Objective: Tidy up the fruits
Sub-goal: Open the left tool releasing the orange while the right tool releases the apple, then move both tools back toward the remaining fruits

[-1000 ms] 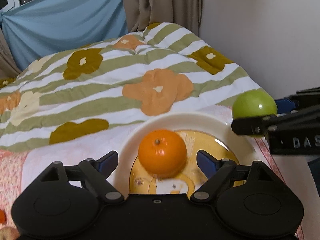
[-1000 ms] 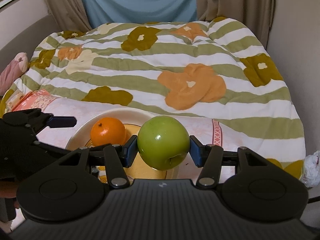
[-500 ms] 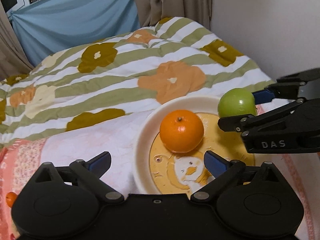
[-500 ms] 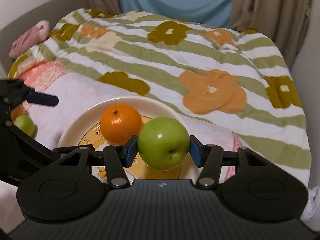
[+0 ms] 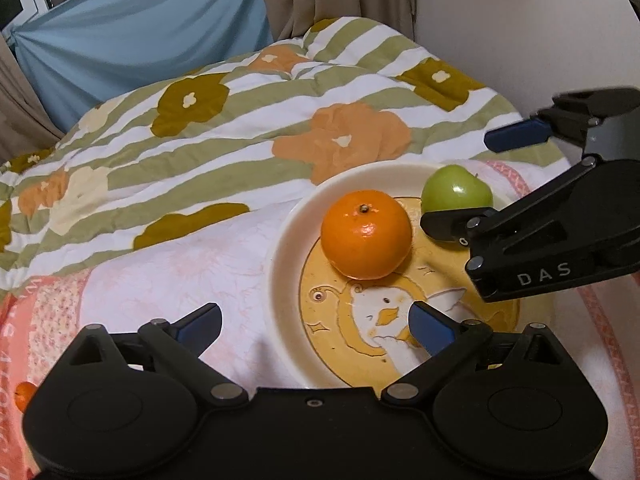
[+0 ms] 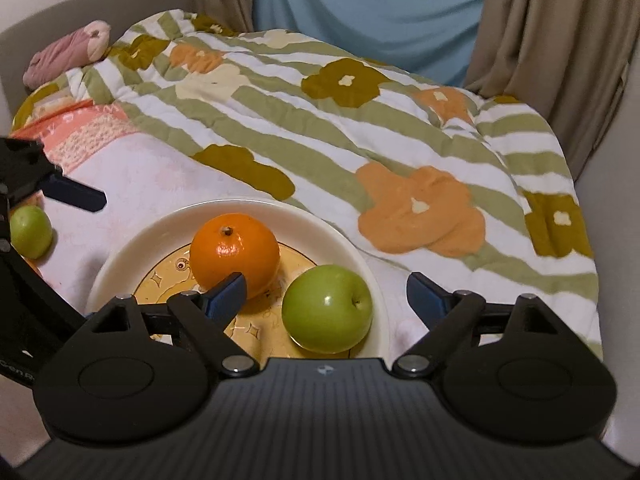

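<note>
A flowered quilt (image 6: 360, 128) covers the bed; curtains (image 6: 540, 32) hang behind. The right hand-held gripper (image 6: 324, 294), just opened wide, has released the green apple (image 6: 327, 314), seemingly resting on the plate (image 6: 352, 248); the left hand-held gripper (image 5: 316, 322) gapes empty.

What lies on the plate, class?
An orange and a green apple sit side by side on the plate. Its duck picture is partly covered by them.

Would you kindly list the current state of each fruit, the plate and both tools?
Orange: resting on the plate.
Green apple: on the plate, released.
Plate: holds both fruits.
Small green fruit: on the bedding, off the plate.
Left tool: open, empty.
Right tool: just opened, not gripping.
</note>
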Available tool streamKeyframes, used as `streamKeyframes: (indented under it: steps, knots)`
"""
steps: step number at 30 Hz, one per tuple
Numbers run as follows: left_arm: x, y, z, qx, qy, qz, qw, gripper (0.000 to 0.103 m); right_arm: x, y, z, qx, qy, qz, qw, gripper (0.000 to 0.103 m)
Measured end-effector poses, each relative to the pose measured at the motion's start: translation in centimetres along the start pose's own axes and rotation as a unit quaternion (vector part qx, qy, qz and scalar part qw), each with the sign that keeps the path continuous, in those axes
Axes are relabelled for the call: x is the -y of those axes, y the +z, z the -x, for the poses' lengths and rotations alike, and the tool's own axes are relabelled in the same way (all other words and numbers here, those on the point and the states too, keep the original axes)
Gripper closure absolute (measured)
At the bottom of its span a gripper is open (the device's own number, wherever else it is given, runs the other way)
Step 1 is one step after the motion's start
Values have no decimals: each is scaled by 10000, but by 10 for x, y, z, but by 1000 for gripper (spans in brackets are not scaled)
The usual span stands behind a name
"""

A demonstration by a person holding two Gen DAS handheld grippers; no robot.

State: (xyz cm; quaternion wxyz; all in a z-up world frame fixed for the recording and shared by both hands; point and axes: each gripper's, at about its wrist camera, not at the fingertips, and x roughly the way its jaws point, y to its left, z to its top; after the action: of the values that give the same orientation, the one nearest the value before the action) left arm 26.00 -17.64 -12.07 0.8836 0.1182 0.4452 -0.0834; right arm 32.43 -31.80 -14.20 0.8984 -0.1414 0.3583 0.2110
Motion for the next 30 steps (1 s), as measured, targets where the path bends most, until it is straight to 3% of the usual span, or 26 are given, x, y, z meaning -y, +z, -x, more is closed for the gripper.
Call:
streamKeyframes:
  steps: [12,21,30]
  knots:
    - [-5,7,28,152,-357,329,9987,1,5,5,33,-73,-398,-277,9988,0]
    - [-10,2,79,359,-197,381,9984,1,-3,12,85,-63,-588,-773,9953,0]
    - [-36,-25,135,670,-150,762,9947,1,-35,5,137,107,-845,-1204,9891,0]
